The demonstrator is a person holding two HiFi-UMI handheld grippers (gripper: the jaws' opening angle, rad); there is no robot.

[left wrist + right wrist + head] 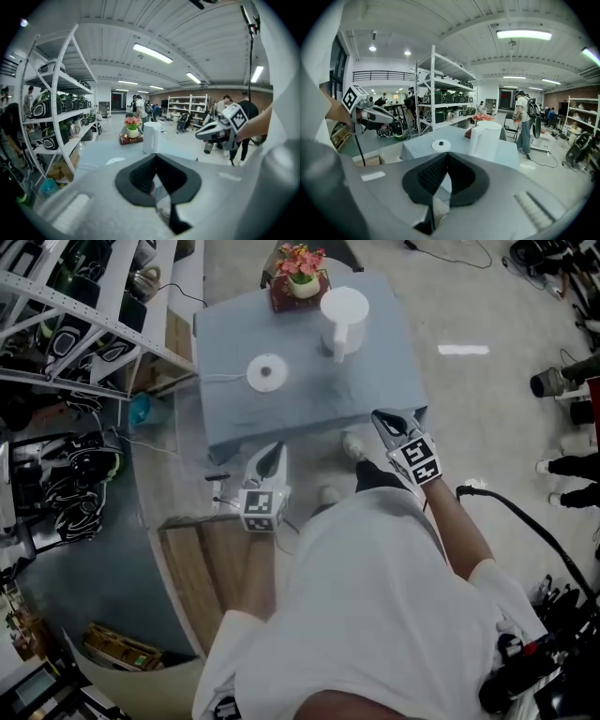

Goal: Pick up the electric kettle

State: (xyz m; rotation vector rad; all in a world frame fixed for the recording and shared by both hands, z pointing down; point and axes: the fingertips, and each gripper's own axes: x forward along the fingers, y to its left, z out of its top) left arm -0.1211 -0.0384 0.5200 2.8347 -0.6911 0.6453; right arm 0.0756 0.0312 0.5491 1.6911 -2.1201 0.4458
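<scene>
A white electric kettle (343,320) (151,137) (485,140) stands upright toward the back of a grey-covered table (375,390). Its round white base (266,372) (441,146) lies apart from it, to the left, with a cord running off the table. Both grippers hover short of the table's near edge and touch nothing. My left gripper (278,448) (156,155) points at the table's front left, jaws together and empty. My right gripper (380,416) (447,153) is at the front right corner, jaws shut with nothing between them.
A pot of pink flowers (300,279) sits on a dark book behind the kettle. White metal shelving (84,315) loaded with appliances runs along the left. A wooden platform (202,577) lies near my feet. People stand farther back in the room (524,119).
</scene>
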